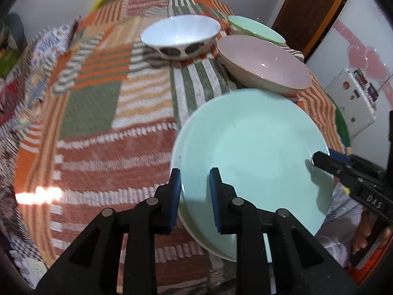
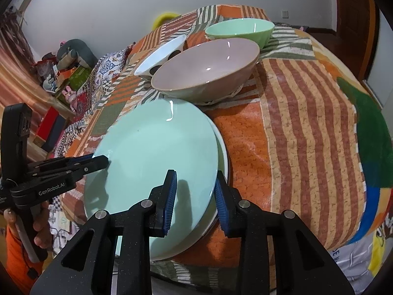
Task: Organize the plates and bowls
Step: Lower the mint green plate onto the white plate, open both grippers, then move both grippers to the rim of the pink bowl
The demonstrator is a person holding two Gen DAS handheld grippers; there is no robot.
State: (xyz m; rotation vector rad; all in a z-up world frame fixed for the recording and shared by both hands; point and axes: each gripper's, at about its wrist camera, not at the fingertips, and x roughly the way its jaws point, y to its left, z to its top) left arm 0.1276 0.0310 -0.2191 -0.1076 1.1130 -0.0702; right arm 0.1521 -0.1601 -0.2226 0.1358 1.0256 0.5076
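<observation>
With both grippers' fingers parted, each straddles mint plate (image 1: pixel 250 152) rim

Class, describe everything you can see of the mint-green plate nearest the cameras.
The mint-green plate is round, shallow and glossy, ceramic by its look, plain with light glints. It lies on a white plate at the near edge of the patchwork cloth. The left gripper straddles its near rim; the right gripper straddles the opposite rim. The pink bowl sits just behind.
</observation>
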